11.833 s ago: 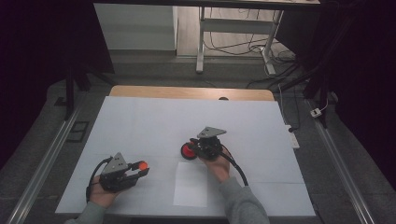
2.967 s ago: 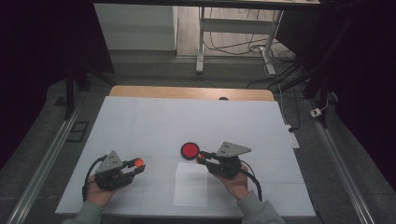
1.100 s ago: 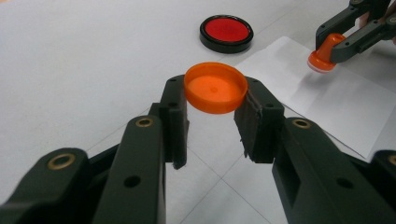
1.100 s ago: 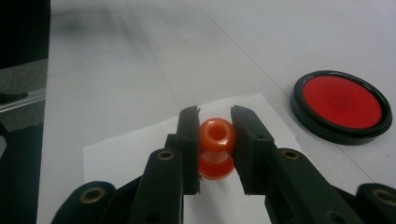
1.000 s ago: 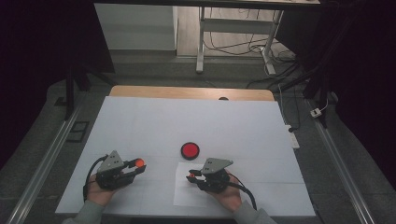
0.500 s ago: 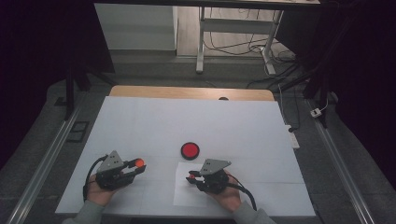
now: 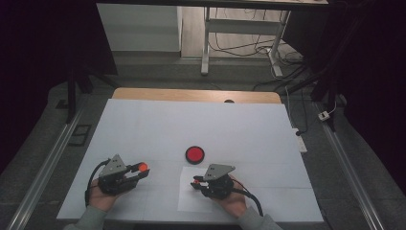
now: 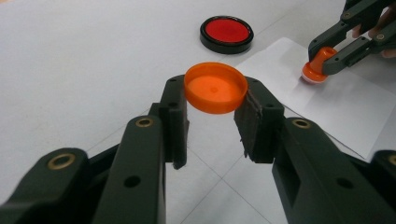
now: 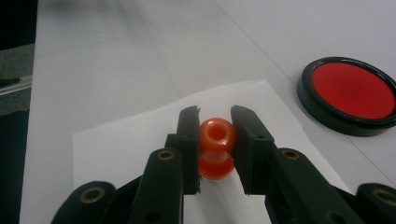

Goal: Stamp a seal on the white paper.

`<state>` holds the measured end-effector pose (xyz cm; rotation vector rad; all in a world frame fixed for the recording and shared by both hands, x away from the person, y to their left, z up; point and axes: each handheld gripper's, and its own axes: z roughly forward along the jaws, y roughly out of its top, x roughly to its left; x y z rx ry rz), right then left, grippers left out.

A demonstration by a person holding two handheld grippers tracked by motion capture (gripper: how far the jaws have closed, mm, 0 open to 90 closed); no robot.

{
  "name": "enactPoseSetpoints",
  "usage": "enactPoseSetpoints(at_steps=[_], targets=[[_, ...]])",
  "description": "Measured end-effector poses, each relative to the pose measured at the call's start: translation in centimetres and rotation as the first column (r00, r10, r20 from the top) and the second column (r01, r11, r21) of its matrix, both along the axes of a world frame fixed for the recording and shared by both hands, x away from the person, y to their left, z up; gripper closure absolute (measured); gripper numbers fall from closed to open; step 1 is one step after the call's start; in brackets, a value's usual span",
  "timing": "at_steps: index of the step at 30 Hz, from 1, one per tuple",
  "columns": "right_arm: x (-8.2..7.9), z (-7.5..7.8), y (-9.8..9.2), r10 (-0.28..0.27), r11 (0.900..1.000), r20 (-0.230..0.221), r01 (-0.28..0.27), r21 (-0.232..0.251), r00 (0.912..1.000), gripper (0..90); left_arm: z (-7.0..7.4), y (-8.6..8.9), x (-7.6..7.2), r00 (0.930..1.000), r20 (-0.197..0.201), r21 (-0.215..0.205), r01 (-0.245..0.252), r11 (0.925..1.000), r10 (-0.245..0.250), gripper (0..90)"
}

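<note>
My left gripper [image 7: 140,169] [image 8: 215,95] is shut on a round orange cap [image 8: 215,87] [image 7: 142,167], held a little above the table at the near left. My right gripper [image 7: 195,183] [image 9: 215,119] is shut on a small orange stamp [image 9: 217,140] [image 8: 316,65]. The stamp stands upright with its base down on a white sheet of paper [image 7: 196,196] [image 9: 135,140]. A red ink pad in a round black case [image 7: 195,154] [image 8: 227,31] [image 9: 352,93] lies open just beyond the paper.
The table is covered by a large white sheet [image 7: 201,124], with a wooden edge [image 7: 191,95] at the far side. Metal rails [image 7: 43,167] run along both sides. Cables and a desk frame [image 7: 239,28] lie on the floor beyond.
Three seconds ago my right gripper was beside the ink pad; it now stands nearer, over the paper. Over the last second neither hand has moved.
</note>
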<state>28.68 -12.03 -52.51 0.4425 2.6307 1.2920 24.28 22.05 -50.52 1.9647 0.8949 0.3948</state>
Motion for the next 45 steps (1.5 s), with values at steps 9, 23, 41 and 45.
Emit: enactPoseSetpoints(at_steps=[9,23,41,45], targets=[[0.02,-0.19,0.1,0.005,1.0,0.003,-0.004,-0.019,1.0,72.0,0.01,0.0,-0.01,1.0,0.0,0.001,0.002,1.0,-0.002,65.1],[0.17,-0.58,0.07,-0.003,1.0,-0.018,0.003,-0.009,0.9998,72.3,-0.02,-0.05,-0.02,1.0,-0.001,0.003,0.001,1.0,-0.001,65.1],[0.15,-0.8,-0.1,0.001,1.0,-0.019,-0.001,-0.001,0.9998,72.7,0.02,-0.01,-0.09,1.0,0.001,0.002,0.0,1.0,0.0,65.0],[0.13,-0.83,-0.1,0.001,1.0,-0.019,-0.001,0.001,0.9998,72.7,0.02,-0.01,-0.09,1.0,0.001,0.002,0.0,1.0,0.0,65.1]])
